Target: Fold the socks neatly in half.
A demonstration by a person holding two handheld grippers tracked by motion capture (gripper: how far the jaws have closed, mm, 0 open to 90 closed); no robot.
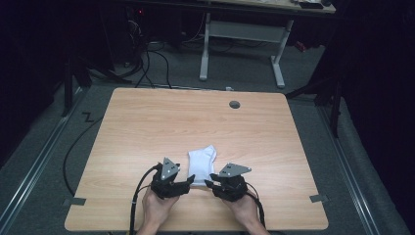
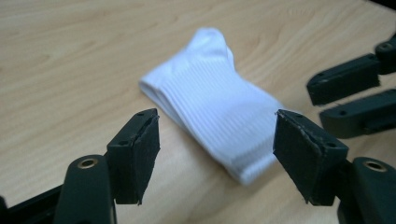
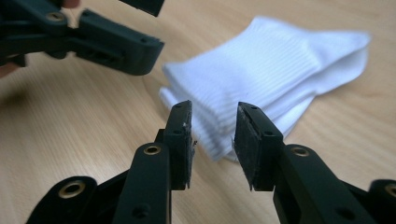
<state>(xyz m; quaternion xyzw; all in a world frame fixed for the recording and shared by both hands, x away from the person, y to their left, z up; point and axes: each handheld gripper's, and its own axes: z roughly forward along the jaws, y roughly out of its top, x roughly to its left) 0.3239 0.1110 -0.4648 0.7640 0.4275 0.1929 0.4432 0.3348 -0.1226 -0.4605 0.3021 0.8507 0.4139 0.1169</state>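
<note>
Both hands come in from the bottom edge of the high view, cut off at the forearms, each with a tool. Left tool (image 2: 215, 149) has its jaws spread wide with nothing between the pads, just bare wood and the near end of the white sock (image 2: 210, 100) past them. Right tool (image 3: 212, 140) has its jaws parted too, a narrower gap, and the pads aren't pressing on anything; the sock's folded end sits right behind that gap, and whether it's barely brushing a pad I can't tell.

Sock is folded and lying flat on the counter (image 1: 147, 122), between the two tools and a bit beyond them, in the near half. In the high view its near end is partly covered by the jaw tips, so the exact edge there is hard to make out.

Loads of open room: the whole far half of the counter is bare except for a small round grey cap (image 1: 235, 104) near the far edge. Left and right sides are free as well. Beyond the counter it's dark, with cables (image 1: 147, 63) on the floor and a white desk frame (image 1: 244, 44).
</note>
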